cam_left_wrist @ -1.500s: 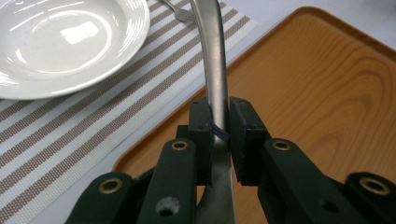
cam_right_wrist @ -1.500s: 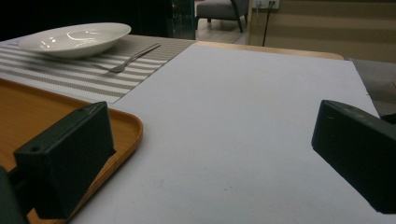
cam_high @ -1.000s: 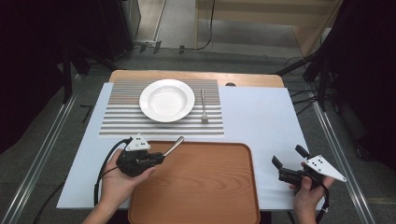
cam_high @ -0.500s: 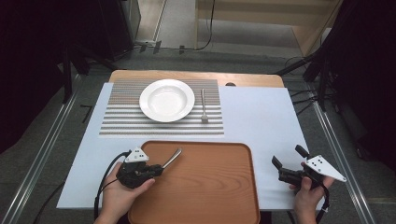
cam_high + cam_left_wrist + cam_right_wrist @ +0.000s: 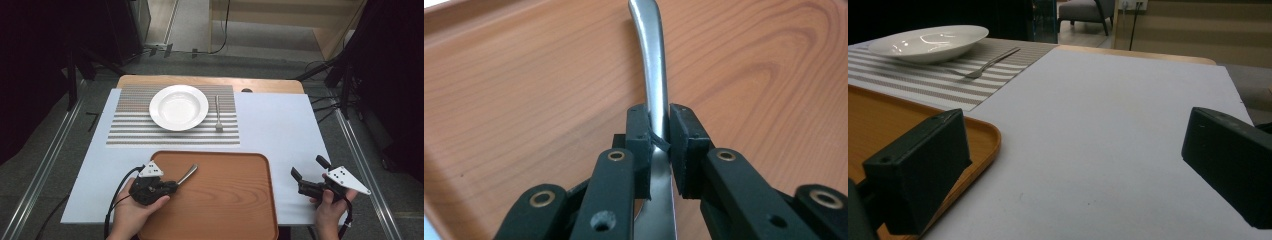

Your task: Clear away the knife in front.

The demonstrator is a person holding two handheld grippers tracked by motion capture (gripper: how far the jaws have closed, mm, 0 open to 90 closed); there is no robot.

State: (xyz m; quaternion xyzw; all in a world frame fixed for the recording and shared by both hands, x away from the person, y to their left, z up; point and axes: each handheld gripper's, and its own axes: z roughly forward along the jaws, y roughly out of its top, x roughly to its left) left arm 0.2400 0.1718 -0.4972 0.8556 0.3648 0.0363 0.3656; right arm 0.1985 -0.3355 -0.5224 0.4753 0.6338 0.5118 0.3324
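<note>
My left gripper [image 5: 175, 186] is shut on a metal piece of cutlery [image 5: 189, 173] low over the left end of the wooden tray [image 5: 225, 200]. In the left gripper view the pads [image 5: 640, 131] pinch the cutlery's shaft [image 5: 651, 60], and its curved handle points away over the tray [image 5: 524, 75]. My right gripper [image 5: 307, 167] rests at the table's near right, open, with nothing between its fingers. The right gripper view has the right gripper's [image 5: 1078, 150] two pads wide apart over the white table cover.
A white plate [image 5: 178, 107] and a fork [image 5: 218, 114] lie on the striped placemat [image 5: 125, 130] beyond the tray. From the right gripper I see the plate [image 5: 928, 42], fork [image 5: 985, 65] and tray rim [image 5: 983, 135] to the left. Dark floor surrounds the table.
My left hand has come down and toward the near edge with the cutlery, bringing it low over the tray. The right hand has stayed put.
</note>
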